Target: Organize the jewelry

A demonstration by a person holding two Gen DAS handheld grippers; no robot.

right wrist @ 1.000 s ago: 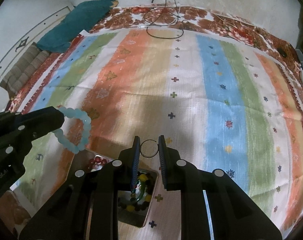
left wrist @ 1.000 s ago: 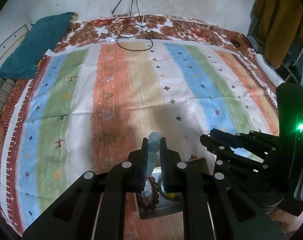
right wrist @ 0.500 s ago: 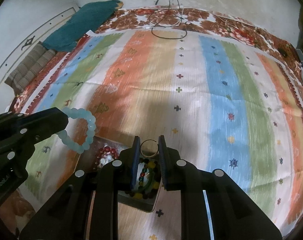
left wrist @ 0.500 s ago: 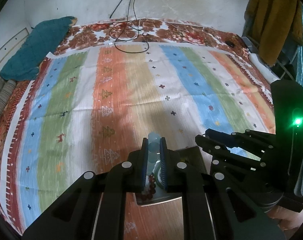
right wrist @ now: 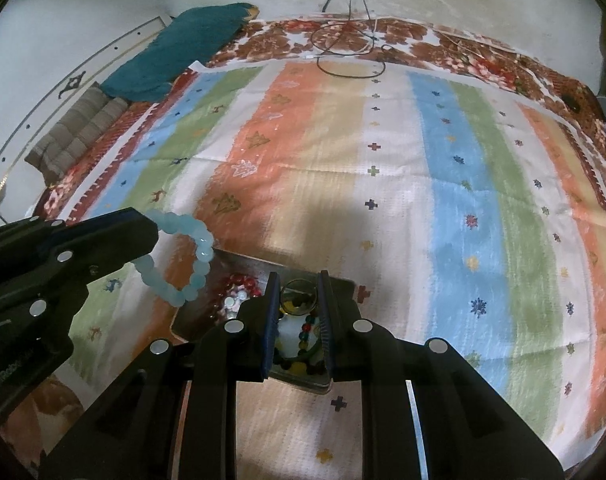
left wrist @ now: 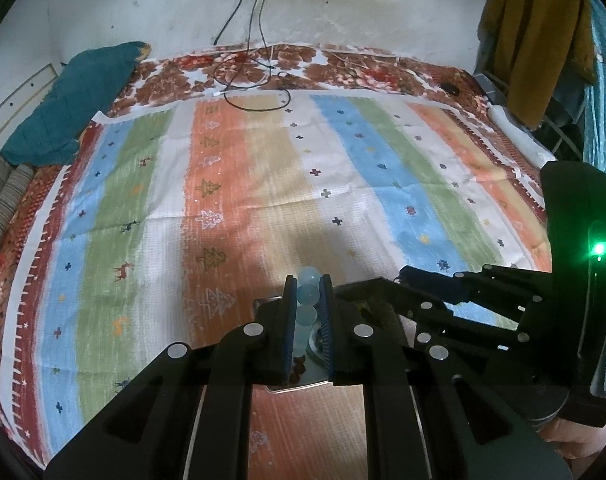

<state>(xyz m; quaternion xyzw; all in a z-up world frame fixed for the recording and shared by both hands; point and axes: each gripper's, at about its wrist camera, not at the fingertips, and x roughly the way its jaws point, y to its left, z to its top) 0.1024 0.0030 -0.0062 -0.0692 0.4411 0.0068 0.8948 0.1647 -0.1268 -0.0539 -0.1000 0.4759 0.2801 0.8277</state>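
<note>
While both tools hang above the metal tray (right wrist: 345, 282) on the striped bedspread (right wrist: 463, 200), each has jewelry clamped between its fingers; the left tool (left wrist: 307, 300) is closed on a pale blue bead bracelet (right wrist: 183, 258), the right tool (right wrist: 299, 296) on a thin dark ring (right wrist: 299, 291). The bracelet looks light and limp — smooth round beads, likely slippery, so a pinch across one bead is the surest hold; its loop dangles free beyond the fingertips, broadside to the right wrist view, edge-on in its own camera. The ring seems stiff and very light, easily flicked out; it stands upright between the pads, its opening facing the camera. More beaded pieces — red (right wrist: 239, 286) and multicoloured (right wrist: 303, 334) — lie in the tray below.
</note>
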